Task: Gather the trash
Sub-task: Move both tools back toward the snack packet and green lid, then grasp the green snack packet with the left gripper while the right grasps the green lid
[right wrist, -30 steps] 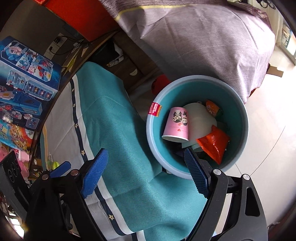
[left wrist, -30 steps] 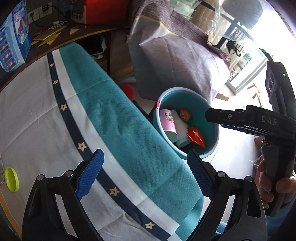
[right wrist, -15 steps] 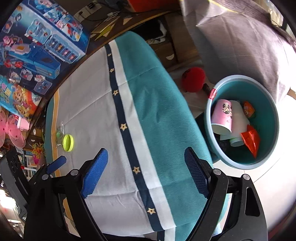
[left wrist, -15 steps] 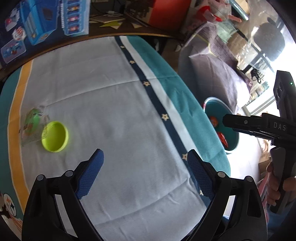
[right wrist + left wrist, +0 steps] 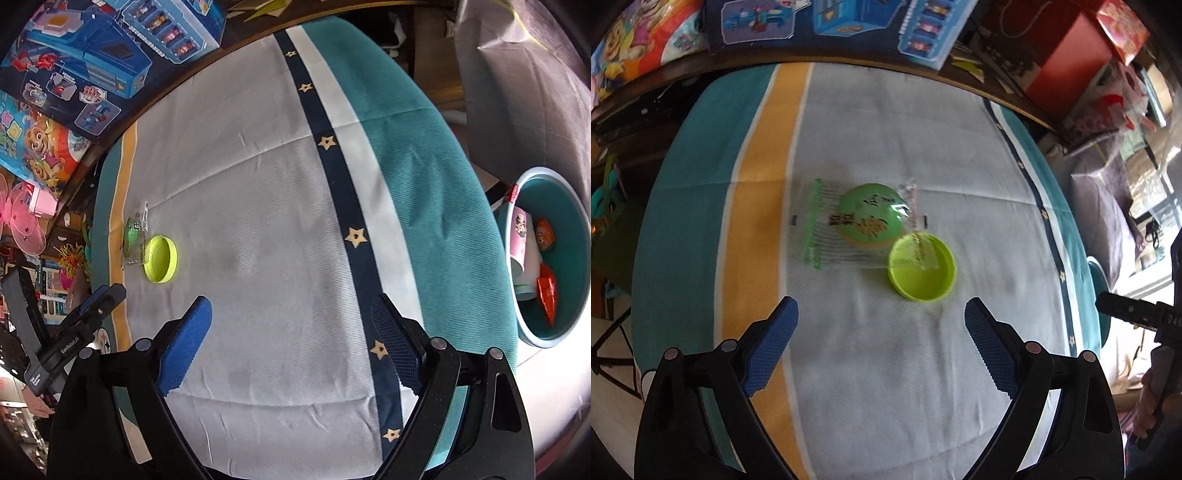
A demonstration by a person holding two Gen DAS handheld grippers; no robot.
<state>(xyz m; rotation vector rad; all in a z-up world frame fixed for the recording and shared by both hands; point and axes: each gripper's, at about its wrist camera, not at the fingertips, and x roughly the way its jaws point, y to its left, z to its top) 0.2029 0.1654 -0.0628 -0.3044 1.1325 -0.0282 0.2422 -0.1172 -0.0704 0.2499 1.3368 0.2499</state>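
A clear plastic wrapper with a green disc (image 5: 857,223) lies on the tablecloth, with a lime-green round lid (image 5: 922,267) touching its right edge. My left gripper (image 5: 881,339) is open and empty, a little short of both. In the right wrist view the wrapper (image 5: 133,236) and lid (image 5: 161,258) sit at the far left. My right gripper (image 5: 291,339) is open and empty over the middle of the cloth. The teal trash bin (image 5: 576,229) stands on the floor at the right, holding a pink cup (image 5: 519,240) and red wrappers (image 5: 546,291).
The table (image 5: 871,122) has a white cloth with teal, yellow and navy star stripes. Toy boxes (image 5: 85,62) line the far edge. A grey covered seat (image 5: 517,81) stands beyond the bin. The right gripper's handle (image 5: 1145,317) shows at the left view's right edge.
Both grippers have swung away from the bin toward the table's left part. The left gripper now faces the wrapper and lid closely. Both stay open.
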